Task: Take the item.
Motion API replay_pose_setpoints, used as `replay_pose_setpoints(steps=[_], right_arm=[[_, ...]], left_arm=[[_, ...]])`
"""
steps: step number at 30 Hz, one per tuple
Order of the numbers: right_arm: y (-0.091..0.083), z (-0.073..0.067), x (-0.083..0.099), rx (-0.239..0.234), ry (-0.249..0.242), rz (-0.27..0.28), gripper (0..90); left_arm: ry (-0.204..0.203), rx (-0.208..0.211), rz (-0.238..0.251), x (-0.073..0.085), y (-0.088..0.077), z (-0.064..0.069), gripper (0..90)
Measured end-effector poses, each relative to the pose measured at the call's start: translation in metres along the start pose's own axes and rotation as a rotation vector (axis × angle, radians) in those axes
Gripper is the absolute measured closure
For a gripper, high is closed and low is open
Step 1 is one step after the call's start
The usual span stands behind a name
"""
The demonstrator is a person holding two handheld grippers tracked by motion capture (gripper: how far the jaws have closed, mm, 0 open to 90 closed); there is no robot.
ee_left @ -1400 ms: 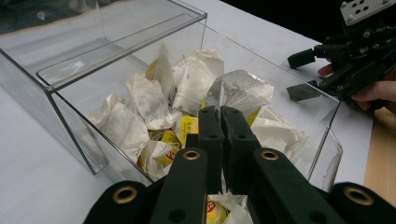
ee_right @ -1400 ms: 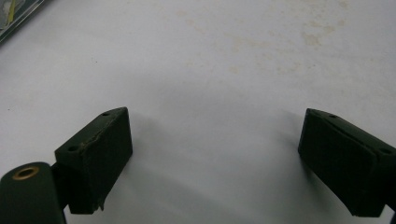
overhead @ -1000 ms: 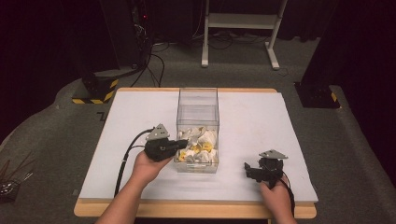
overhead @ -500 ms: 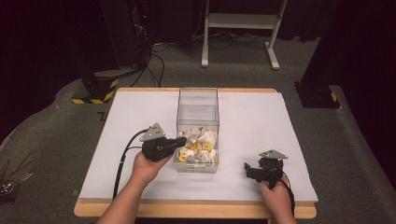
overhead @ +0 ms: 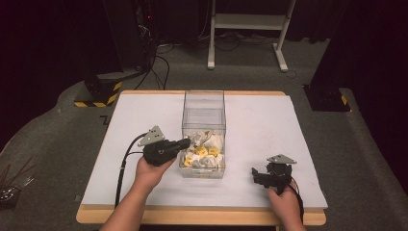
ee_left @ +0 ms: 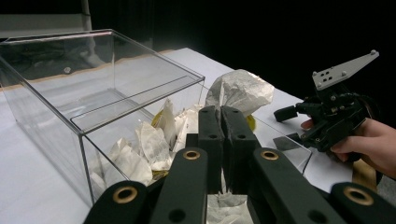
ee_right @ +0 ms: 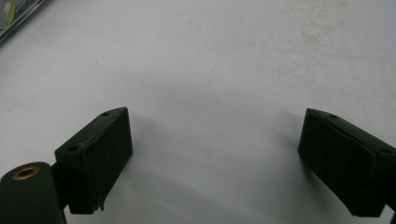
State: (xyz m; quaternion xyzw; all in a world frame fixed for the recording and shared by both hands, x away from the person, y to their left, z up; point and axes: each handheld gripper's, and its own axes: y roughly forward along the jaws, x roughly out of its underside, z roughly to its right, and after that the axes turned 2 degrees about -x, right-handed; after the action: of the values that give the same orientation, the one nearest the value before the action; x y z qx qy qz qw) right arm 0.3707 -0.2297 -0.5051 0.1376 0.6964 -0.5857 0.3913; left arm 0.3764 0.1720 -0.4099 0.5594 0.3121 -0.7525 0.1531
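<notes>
Clear plastic box (overhead: 204, 113), long axis running away from person; left tool (overhead: 184, 143) clenched on white wrapper (ee_left: 240, 91), right tool (overhead: 255, 173) released.

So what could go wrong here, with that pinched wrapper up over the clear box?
The left gripper is shut on a crumpled white wrapper by what looks like a thin edge, so it might slip out and land on the table rather than in the clear box. The gripper also sits close to the box's near wall, so a careless sweep could nudge the light box.
</notes>
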Motion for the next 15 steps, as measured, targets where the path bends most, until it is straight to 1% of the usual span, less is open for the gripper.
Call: replay_pose_setpoints(steps=[6, 15], right_arm=[[0.0000, 0.0000, 0.0000, 0.000, 0.000, 0.000, 9.8], [0.0000, 0.0000, 0.0000, 0.000, 0.000, 0.000, 9.8]], left_arm=[[-0.015, -0.004, 0.012, 0.0023, -0.0015, -0.0016, 87.5], [-0.025, -0.007, 0.022, 0.0038, -0.0046, -0.0053, 87.5]])
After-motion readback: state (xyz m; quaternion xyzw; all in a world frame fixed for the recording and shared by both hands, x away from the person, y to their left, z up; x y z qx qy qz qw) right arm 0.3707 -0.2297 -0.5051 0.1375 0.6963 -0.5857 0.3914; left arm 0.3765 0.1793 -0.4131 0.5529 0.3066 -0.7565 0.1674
